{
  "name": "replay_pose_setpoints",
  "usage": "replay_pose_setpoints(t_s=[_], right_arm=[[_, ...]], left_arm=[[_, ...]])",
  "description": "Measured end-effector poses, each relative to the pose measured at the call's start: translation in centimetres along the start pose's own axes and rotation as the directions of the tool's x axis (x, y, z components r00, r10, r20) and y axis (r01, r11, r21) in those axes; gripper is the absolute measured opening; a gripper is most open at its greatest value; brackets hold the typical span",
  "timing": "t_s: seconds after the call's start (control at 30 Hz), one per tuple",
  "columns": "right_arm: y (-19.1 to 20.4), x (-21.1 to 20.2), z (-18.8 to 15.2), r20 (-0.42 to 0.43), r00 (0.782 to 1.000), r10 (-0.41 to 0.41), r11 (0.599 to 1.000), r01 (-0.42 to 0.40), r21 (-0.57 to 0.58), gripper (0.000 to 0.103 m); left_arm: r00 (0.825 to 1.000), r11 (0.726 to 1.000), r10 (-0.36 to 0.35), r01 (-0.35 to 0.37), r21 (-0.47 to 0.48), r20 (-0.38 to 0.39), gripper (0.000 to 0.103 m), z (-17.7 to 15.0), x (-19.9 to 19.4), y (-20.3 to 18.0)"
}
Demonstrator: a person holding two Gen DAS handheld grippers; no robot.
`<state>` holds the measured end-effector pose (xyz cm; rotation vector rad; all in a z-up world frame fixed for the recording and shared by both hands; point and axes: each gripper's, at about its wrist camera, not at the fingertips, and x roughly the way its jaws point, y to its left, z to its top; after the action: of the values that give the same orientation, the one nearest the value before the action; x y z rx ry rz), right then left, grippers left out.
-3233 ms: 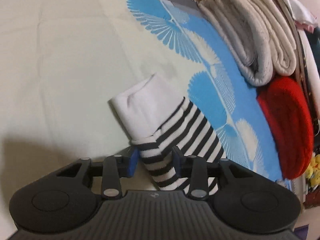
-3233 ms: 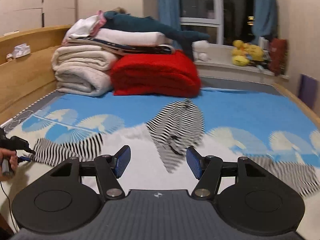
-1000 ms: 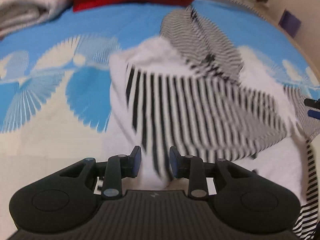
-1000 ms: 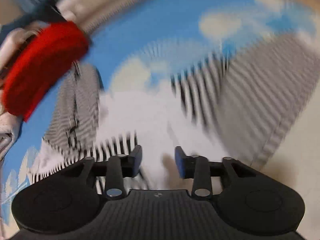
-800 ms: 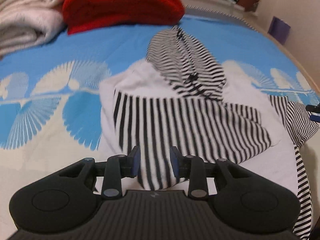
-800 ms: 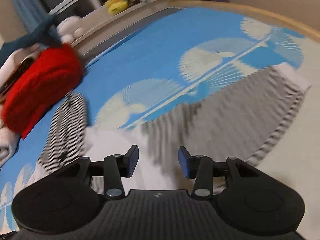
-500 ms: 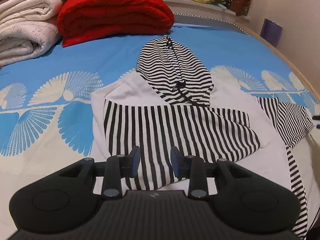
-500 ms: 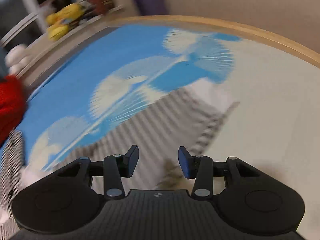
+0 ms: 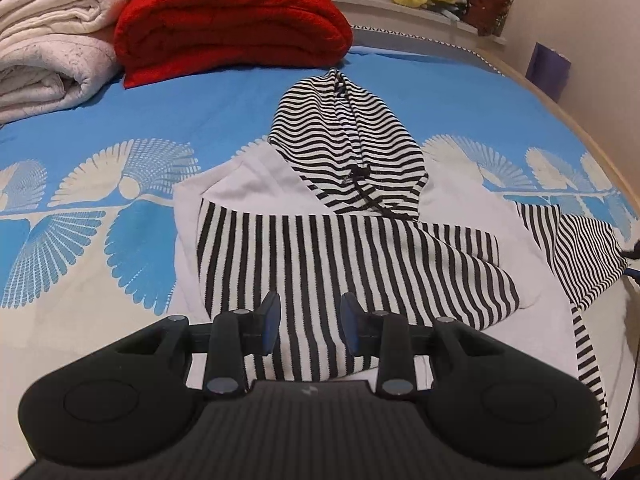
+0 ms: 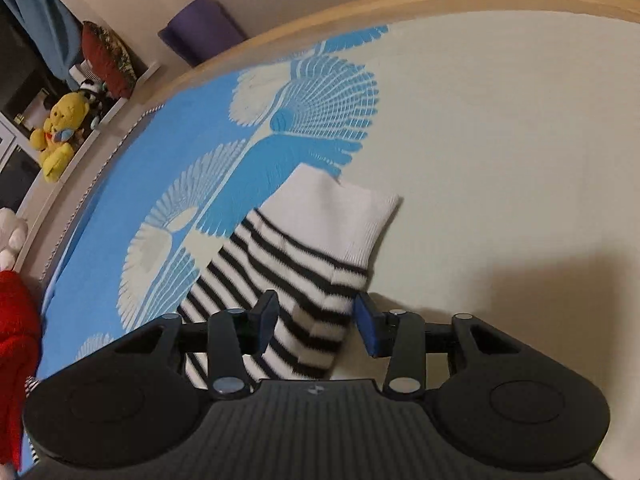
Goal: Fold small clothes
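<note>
Black-and-white stripes fill the left wrist view: a hooded top (image 9: 344,248) lies flat on the blue-and-cream bedspread (image 9: 120,128), one sleeve folded across its chest, hood pointing toward a folded red blanket (image 9: 228,20) and pale folded blankets (image 9: 48,60). The left gripper (image 9: 307,322) hovers over the folded sleeve, fingers parted, gripping nothing. In the right wrist view, the other sleeve (image 10: 304,280), white-cuffed, lies outstretched between the right gripper's (image 10: 316,320) open fingers.

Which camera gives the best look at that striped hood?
The left wrist view: the striped hood lies whole and flat, drawstring visible. The right wrist view misses it, showing only a striped sleeve with its white cuff.
</note>
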<state>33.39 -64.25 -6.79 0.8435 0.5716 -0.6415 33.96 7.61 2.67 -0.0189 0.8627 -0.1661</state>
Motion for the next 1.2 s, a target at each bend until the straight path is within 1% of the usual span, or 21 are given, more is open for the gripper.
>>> replay_pose_setpoints(t_s=[0.03,0.07,0.17,0.2,0.27,0.33,0.4,0.47,0.53,0.57,0.6,0.63,0.73,0.8,0.83,0.9,0.93,0.97,1.03,1.13,1.2], right_arm=[[0.1,0.2,0.0,0.014,1.000,-0.020,1.000,0.020,-0.005,0.024],[0.4,0.3,-0.1,0.026,0.999,-0.047,0.999,0.048,-0.020,0.004],[3.2,-1.6,-0.6,0.135,0.987,-0.092,0.986,0.109,-0.127,0.004],[5.4,-2.9,-1.1,0.192,0.979,-0.069,0.976,0.106,-0.190,0.004],[10.1,-5.5,-2.9,0.265,0.963,0.047,0.944,0.045,-0.328,0.003],[16.0,-9.7,-6.3,0.268,0.927,0.262,0.867,-0.105,-0.487,0.003],[21.0,-14.5,-10.5,0.165,0.854,0.494,0.747,-0.319,-0.583,0.003],[24.7,-18.5,-15.4,-0.020,0.746,0.665,0.585,-0.538,-0.608,0.005],[27.0,-20.0,-19.9,-0.254,0.664,0.703,0.482,-0.708,-0.516,0.013],[27.9,-20.3,-22.2,-0.385,0.629,0.675,0.450,-0.765,-0.461,0.019],[28.4,-20.6,-24.4,-0.492,0.612,0.619,0.439,-0.789,-0.429,0.020],[28.4,-21.0,-25.8,-0.546,0.615,0.569,0.447,-0.789,-0.422,0.021],[26.9,-21.5,-27.3,-0.597,0.693,0.404,0.568,-0.702,-0.430,0.027],[24.8,-21.0,-26.3,-0.570,0.719,0.398,0.651,-0.659,-0.376,0.044],[23.8,-20.6,-25.8,-0.545,0.735,0.403,0.676,-0.641,-0.365,0.045],[22.6,-19.1,-25.4,-0.485,0.802,0.349,0.716,-0.562,-0.415,0.045],[22.3,-17.9,-25.2,-0.446,0.849,0.282,0.754,-0.484,-0.444,0.046],[21.9,-16.6,-24.7,-0.421,0.871,0.253,0.790,-0.437,-0.431,0.046],[21.0,-13.9,-23.3,-0.427,0.874,0.232,0.833,-0.405,-0.376,0.046],[19.2,-9.5,-22.0,-0.479,0.872,0.107,0.896,-0.293,-0.333,0.045],[17.9,-7.8,-21.3,-0.478,0.877,0.039,0.917,-0.221,-0.331,0.035]], left_arm=[[1.000,1.000,0.005,-0.005,-0.002,0.000,0.037,0.0,0.0,0.2],[1.000,1.000,0.011,-0.011,-0.003,0.000,0.037,-0.1,0.0,0.4],[1.000,0.999,0.030,-0.030,-0.023,0.000,0.037,-0.1,-0.1,1.4],[0.999,0.999,0.035,-0.035,-0.034,0.002,0.037,0.1,-0.2,1.8],[0.999,0.997,0.043,-0.042,-0.071,0.016,0.037,0.5,-0.7,3.0],[0.998,0.992,0.054,-0.049,-0.114,0.038,0.037,1.0,-1.4,4.3],[0.996,0.986,0.065,-0.056,-0.157,0.057,0.037,1.5,-2.0,5.8],[0.995,0.979,0.071,-0.058,-0.194,0.063,0.037,1.8,-2.4,7.1],[0.997,0.974,0.056,-0.043,-0.224,0.051,0.037,1.9,-2.4,8.3],[0.998,0.970,0.049,-0.038,-0.240,0.044,0.037,1.8,-2.4,8.9],[0.998,0.966,0.047,-0.036,-0.258,0.037,0.037,1.7,-2.3,9.5],[0.999,0.961,0.041,-0.031,-0.275,0.030,0.037,1.6,-2.2,9.9],[1.000,0.941,-0.030,0.031,-0.337,0.009,0.037,1.0,-1.7,10.8],[0.997,0.929,-0.076,0.066,-0.365,-0.013,0.037,0.5,-1.0,10.9],[0.995,0.921,-0.096,0.078,-0.383,-0.028,0.037,0.3,-0.4,11.0],[0.992,0.910,-0.113,0.082,-0.407,-0.053,0.037,-0.3,0.8,11.0],[0.991,0.906,-0.118,0.080,-0.416,-0.067,0.037,-0.5,1.5,10.9],[0.989,0.903,-0.122,0.077,-0.422,-0.082,0.037,-0.7,2.2,10.9],[0.987,0.903,-0.126,0.072,-0.424,-0.100,0.037,-1.3,3.6,10.6],[0.987,0.912,-0.096,0.035,-0.409,-0.129,0.037,-2.2,5.4,9.9],[0.984,0.922,-0.094,0.027,-0.385,-0.154,0.037,-2.6,6.5,9.3]])
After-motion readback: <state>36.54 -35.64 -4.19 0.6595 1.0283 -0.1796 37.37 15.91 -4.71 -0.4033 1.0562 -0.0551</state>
